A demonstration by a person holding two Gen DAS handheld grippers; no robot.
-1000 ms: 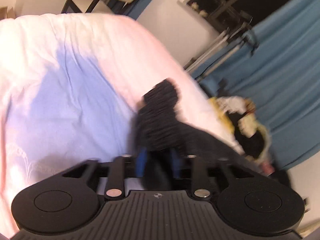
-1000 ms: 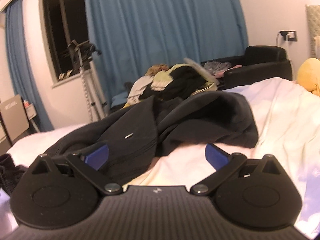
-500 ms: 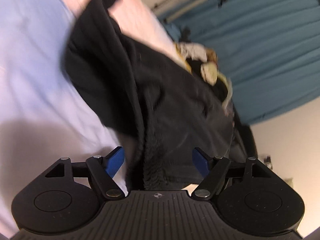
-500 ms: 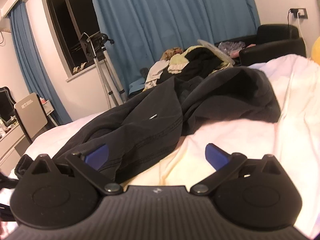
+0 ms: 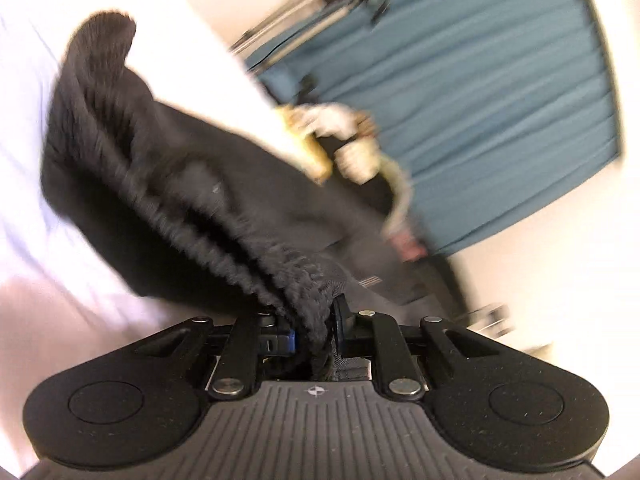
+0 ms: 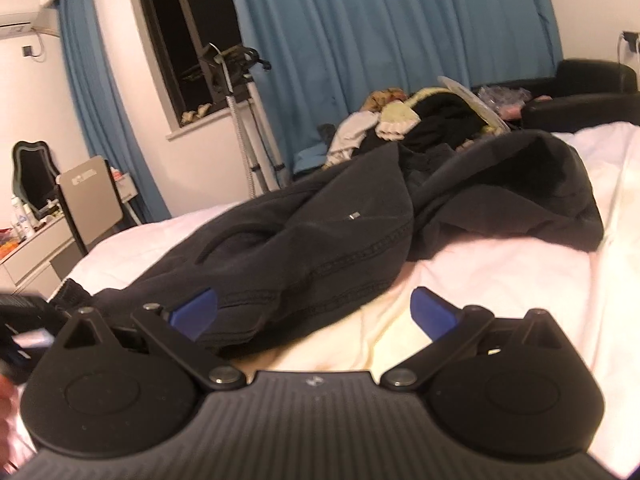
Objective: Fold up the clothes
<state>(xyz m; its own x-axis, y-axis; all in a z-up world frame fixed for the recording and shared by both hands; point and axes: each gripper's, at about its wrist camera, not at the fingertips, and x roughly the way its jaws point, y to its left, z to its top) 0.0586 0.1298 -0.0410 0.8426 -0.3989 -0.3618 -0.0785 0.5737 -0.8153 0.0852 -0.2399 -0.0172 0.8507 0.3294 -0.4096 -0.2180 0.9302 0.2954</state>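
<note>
A black fleece hoodie [image 6: 320, 240] lies crumpled on the white bed sheet [image 6: 500, 280], its hood at the right. My right gripper [image 6: 312, 312] is open, low over the sheet, with the hoodie's near hem between its blue fingertips [image 6: 196, 312]. In the left wrist view, my left gripper [image 5: 312, 332] is shut on a ribbed edge of the hoodie [image 5: 168, 184], which stretches away from the jaws over the sheet [image 5: 48, 300]. The left gripper's body shows at the right wrist view's left edge [image 6: 20, 312].
A heap of other clothes [image 6: 420, 124] lies beyond the bed by blue curtains [image 6: 380, 40]. A black armchair [image 6: 580, 92] stands at the right, a metal stand [image 6: 244, 120] by the window, a desk and chair [image 6: 88, 192] at the left.
My left gripper was open over the hoodie half a second ago and has closed on its ribbed edge. My right gripper has stayed open and moved closer to the hem.
</note>
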